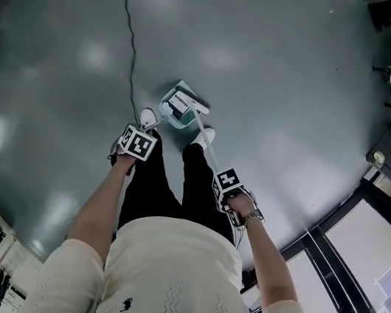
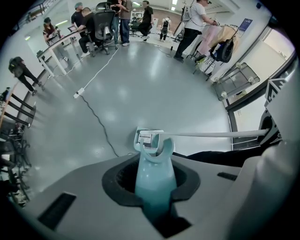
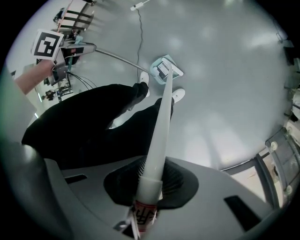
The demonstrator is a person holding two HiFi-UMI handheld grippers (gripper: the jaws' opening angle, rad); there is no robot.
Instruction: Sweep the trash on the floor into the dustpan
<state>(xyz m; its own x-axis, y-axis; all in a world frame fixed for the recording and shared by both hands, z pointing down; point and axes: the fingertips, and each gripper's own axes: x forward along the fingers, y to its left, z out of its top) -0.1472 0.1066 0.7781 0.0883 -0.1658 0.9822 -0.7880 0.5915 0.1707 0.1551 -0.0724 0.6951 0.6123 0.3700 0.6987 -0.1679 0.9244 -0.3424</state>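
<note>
Head view: the left gripper and the right gripper hang at either side of the person's legs, above a grey floor. The teal dustpan sits on the floor just ahead of both grippers, in front of two white shoes. From the right gripper the white broom handle slants forward and down. Its brush head lies at the dustpan's mouth. A dark cable runs away across the floor beyond the left gripper.

Left gripper view: the jaws are clamped on the teal dustpan handle. Its long axis runs straight out from the left gripper and down to the dustpan on the floor. The broom handle comes in from the gripper's right, crosswise, and ends at the dustpan.

Right gripper view: the right gripper has its jaws closed round the broom handle. The handle points away from the gripper toward the dustpan, which is just past the shoes. The left gripper is off to the left, and its thin pole reaches to the same dustpan.
</note>
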